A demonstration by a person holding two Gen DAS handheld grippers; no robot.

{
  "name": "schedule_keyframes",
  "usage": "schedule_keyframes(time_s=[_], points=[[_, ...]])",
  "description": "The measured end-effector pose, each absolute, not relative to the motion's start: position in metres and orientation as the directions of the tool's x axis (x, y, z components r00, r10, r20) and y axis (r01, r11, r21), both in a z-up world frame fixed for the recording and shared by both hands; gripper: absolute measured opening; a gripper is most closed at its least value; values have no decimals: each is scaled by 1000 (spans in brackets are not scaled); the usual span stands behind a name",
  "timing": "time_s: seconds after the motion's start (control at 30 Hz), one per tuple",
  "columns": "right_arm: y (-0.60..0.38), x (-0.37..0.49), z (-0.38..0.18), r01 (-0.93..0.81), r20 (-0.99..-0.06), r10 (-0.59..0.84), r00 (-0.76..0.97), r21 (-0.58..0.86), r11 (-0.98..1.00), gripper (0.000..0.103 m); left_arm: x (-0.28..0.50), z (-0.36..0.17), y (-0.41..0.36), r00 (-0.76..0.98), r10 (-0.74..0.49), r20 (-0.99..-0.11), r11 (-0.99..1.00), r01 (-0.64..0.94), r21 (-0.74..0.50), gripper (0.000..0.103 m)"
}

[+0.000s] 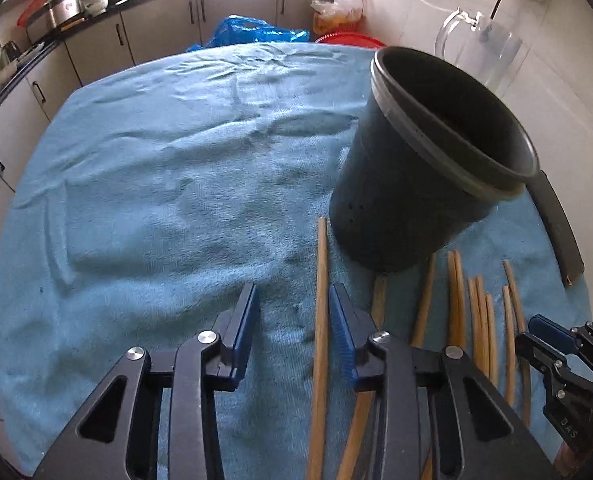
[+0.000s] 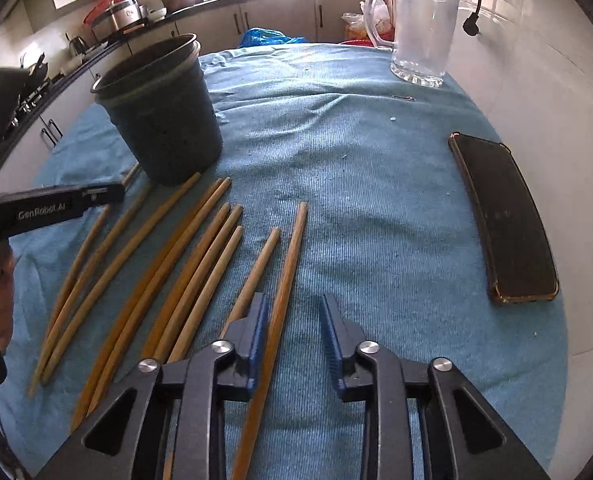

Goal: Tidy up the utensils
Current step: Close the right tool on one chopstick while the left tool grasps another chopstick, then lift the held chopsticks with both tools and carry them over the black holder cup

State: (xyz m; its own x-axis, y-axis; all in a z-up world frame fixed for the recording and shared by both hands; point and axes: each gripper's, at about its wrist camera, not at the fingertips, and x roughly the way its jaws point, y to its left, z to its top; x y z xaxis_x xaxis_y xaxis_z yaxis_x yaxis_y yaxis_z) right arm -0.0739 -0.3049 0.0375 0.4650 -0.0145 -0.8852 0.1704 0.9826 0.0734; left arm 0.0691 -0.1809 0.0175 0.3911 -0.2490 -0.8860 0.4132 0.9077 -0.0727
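Note:
Several wooden chopsticks [image 2: 184, 264] lie side by side on a blue towel [image 2: 356, 160] in front of an upright black cup [image 2: 164, 120]. My left gripper [image 1: 294, 292] is open over the towel, straddling the leftmost chopstick [image 1: 321, 300], which lies close to its right finger without being pinched. The cup [image 1: 416, 184] stands just beyond it to the right. My right gripper [image 2: 293, 300] is open too, around the rightmost chopstick [image 2: 286, 272], which runs beside its left finger. Each gripper shows in the other's view: the right gripper [image 1: 544, 332], the left gripper [image 2: 96, 196].
A dark phone [image 2: 504, 220] lies at the towel's right edge near the white tiled wall. A clear glass mug [image 2: 420, 28] stands at the far right corner. Kitchen counters and cabinets run behind the table. A hand [image 2: 0, 304] holds the left gripper's handle.

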Motion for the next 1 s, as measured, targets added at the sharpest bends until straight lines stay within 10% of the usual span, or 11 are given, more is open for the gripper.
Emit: schedule_keyframes(time_s=[0.2, 0.27, 1.0], points=[[-308, -56, 40, 183, -901, -33, 433, 53, 982, 24, 71, 16, -190, 410, -240, -880, 901, 432, -45, 34], [-307, -50, 39, 183, -899, -46, 436, 38, 982, 13, 68, 17, -188, 433, -236, -870, 902, 430, -31, 6], [-297, -151, 171, 91, -662, 45, 748, 169, 981, 7, -68, 169, -114, 672, -405, -620, 889, 449, -94, 6]])
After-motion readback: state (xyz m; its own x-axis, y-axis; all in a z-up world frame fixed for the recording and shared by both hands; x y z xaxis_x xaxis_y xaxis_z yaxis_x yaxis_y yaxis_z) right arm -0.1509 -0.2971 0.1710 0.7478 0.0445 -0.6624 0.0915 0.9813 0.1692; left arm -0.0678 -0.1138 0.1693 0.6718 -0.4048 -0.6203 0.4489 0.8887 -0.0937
